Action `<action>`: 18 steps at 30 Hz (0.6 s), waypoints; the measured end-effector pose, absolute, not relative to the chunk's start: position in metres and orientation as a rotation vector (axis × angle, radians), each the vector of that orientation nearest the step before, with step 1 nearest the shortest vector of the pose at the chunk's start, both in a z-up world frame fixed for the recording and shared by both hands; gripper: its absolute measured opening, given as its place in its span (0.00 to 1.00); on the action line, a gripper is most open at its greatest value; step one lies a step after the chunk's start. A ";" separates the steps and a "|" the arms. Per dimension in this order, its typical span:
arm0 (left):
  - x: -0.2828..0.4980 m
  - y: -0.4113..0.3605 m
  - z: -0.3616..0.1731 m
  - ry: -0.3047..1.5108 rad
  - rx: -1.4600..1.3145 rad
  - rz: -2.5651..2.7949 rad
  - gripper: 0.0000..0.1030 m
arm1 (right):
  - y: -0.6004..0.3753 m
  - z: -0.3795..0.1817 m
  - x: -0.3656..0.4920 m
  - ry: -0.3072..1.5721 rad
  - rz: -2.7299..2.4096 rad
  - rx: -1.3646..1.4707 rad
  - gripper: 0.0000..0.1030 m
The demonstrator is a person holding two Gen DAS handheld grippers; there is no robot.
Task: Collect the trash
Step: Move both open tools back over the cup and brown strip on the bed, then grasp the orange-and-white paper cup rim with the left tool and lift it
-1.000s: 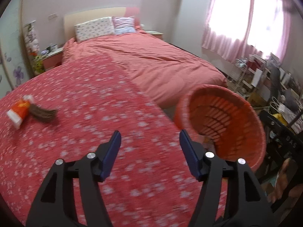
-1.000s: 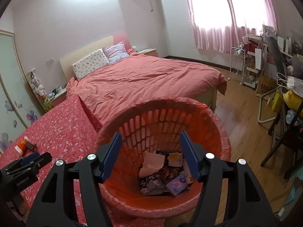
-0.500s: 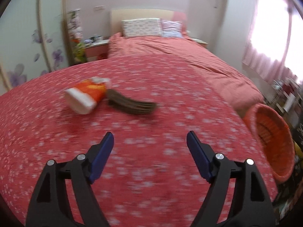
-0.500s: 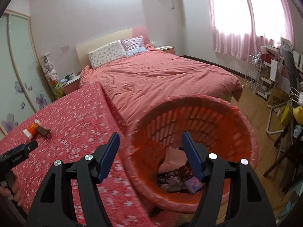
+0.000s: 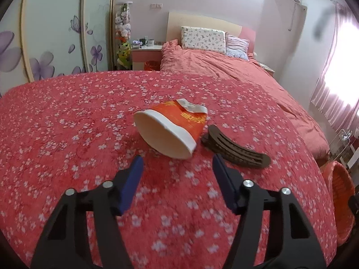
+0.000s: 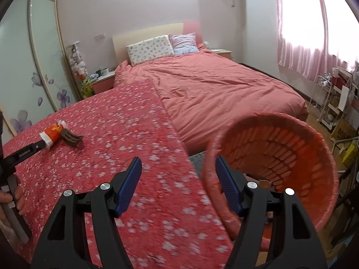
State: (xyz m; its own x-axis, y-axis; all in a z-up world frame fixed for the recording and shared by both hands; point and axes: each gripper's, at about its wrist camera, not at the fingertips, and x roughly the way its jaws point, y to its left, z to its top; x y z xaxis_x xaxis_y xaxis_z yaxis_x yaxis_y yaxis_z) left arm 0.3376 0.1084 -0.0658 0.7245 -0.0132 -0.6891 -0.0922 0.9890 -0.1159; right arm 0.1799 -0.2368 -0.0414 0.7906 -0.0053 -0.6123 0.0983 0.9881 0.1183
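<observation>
A crushed orange and white paper cup (image 5: 172,130) lies on its side on the red flowered cloth (image 5: 67,134), its mouth toward me. A dark brown hair clip (image 5: 233,149) lies just right of it. My left gripper (image 5: 177,179) is open and empty, a short way in front of the cup. The cup (image 6: 52,134) and the clip (image 6: 71,137) also show far left in the right wrist view, with the left gripper (image 6: 33,149) near them. My right gripper (image 6: 178,179) is open, beside the rim of the tilted orange basket (image 6: 280,168).
A bed with a pink quilt (image 6: 224,89) and pillows (image 5: 203,38) lies beyond the cloth. A nightstand (image 5: 145,53) and a flowered wardrobe (image 5: 56,33) stand at the left. Wire racks and clutter (image 6: 332,103) stand by the curtained window at the right.
My left gripper has swung left and moved up close to the cup and clip. My right gripper has turned left, so the basket now sits at the right.
</observation>
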 end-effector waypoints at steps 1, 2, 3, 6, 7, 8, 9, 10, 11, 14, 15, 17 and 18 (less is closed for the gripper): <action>0.342 0.109 -0.067 0.765 -0.150 0.039 0.58 | -0.234 -0.042 0.182 0.660 -0.051 0.145 0.66; 0.344 0.110 -0.069 0.769 -0.150 0.034 0.56 | -0.228 -0.043 0.186 0.665 -0.040 0.139 0.66; 0.348 0.109 -0.070 0.773 -0.143 0.031 0.55 | -0.223 -0.043 0.189 0.669 -0.031 0.133 0.66; 0.357 0.107 -0.072 0.775 -0.141 0.008 0.52 | -0.204 -0.045 0.198 0.679 0.003 0.106 0.66; 0.359 0.107 -0.072 0.776 -0.140 0.008 0.52 | -0.201 -0.045 0.200 0.681 0.008 0.102 0.66; 0.361 0.106 -0.072 0.774 -0.138 0.007 0.51 | -0.195 -0.045 0.203 0.685 0.021 0.093 0.66; 0.365 0.104 -0.071 0.771 -0.134 0.004 0.49 | -0.191 -0.046 0.204 0.688 0.030 0.088 0.66; 0.369 0.103 -0.071 0.775 -0.128 -0.001 0.47 | -0.188 -0.046 0.205 0.691 0.038 0.083 0.66; 0.373 0.101 -0.071 0.780 -0.125 -0.007 0.43 | -0.183 -0.047 0.207 0.694 0.047 0.075 0.66; 0.383 0.099 -0.074 0.800 -0.121 -0.023 0.27 | -0.173 -0.047 0.210 0.703 0.062 0.059 0.66; 0.387 0.102 -0.076 0.813 -0.141 -0.035 0.19 | -0.171 -0.048 0.210 0.706 0.064 0.055 0.66; 0.388 0.105 -0.078 0.818 -0.169 -0.044 0.17 | -0.166 -0.049 0.211 0.710 0.071 0.042 0.66; 0.387 0.107 -0.078 0.812 -0.174 -0.045 0.14 | -0.165 -0.049 0.211 0.711 0.073 0.037 0.66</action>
State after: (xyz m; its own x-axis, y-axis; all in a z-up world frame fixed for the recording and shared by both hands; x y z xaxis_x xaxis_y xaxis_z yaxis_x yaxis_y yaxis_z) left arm 0.3865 0.1073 -0.0776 0.6882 -0.1065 -0.7177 -0.0271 0.9847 -0.1721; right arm 0.2113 -0.1652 -0.0486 0.7551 0.0794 -0.6508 -0.0542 0.9968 0.0587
